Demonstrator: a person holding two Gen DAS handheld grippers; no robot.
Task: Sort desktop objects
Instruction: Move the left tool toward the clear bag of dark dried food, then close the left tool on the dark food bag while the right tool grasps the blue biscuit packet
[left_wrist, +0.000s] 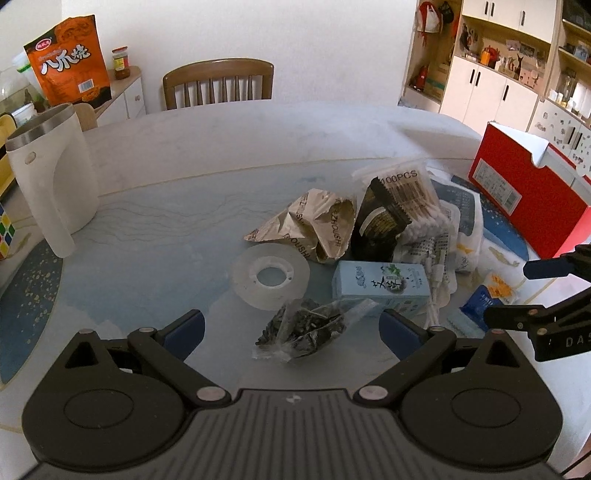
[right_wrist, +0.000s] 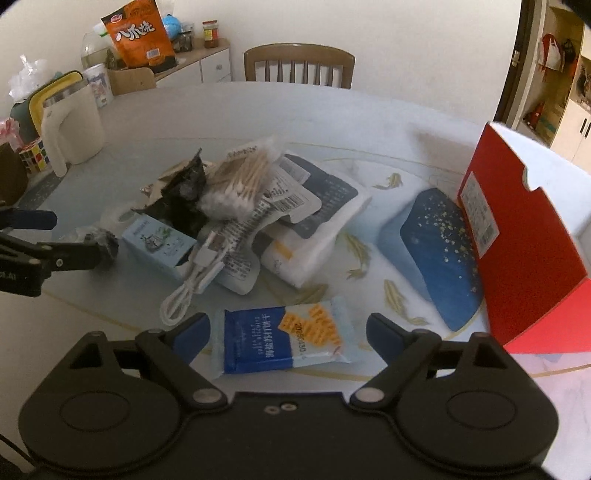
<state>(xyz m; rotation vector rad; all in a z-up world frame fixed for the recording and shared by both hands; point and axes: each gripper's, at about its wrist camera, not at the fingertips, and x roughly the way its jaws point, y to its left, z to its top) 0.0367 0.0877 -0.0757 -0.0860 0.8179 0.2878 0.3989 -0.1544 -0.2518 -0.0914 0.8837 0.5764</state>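
Left wrist view shows the left gripper (left_wrist: 291, 332) with its blue-tipped tongs spread wide, bracketing a small clear plastic bag of dark dried bits (left_wrist: 301, 330) that lies on the glass-topped table (left_wrist: 147, 236); whether the pads touch it I cannot tell. At twelve o'clock from that bag sits a flat roll of clear tape (left_wrist: 271, 275), and at one o'clock a pale blue carton with green leaf print (left_wrist: 380, 284). Beyond them are a crumpled gold foil wrapper (left_wrist: 314, 225) and a clear pack of wooden cotton swabs (left_wrist: 410, 192). A tall red cardboard box (left_wrist: 524, 199) stands open at two o'clock, well apart from the heap.

Seen from the right wrist, the right gripper (right_wrist: 286, 332) is likewise spread and pinches nothing; a blue and white cracker packet (right_wrist: 284, 336) lies flat between its fingers. A coiled white charging cable (right_wrist: 192, 280) trails out of the heap at eleven o'clock.

By my judgement the sorting has hardly begun: nearly everything sits in one mixed pile at the table's middle, and no separate groups show. Both grippers seem poised for a first pick.

The red box's inside is hidden in both views, so anything already dropped there cannot be seen. The white sachets under the swabs overlap, and their print is too blurred to read.
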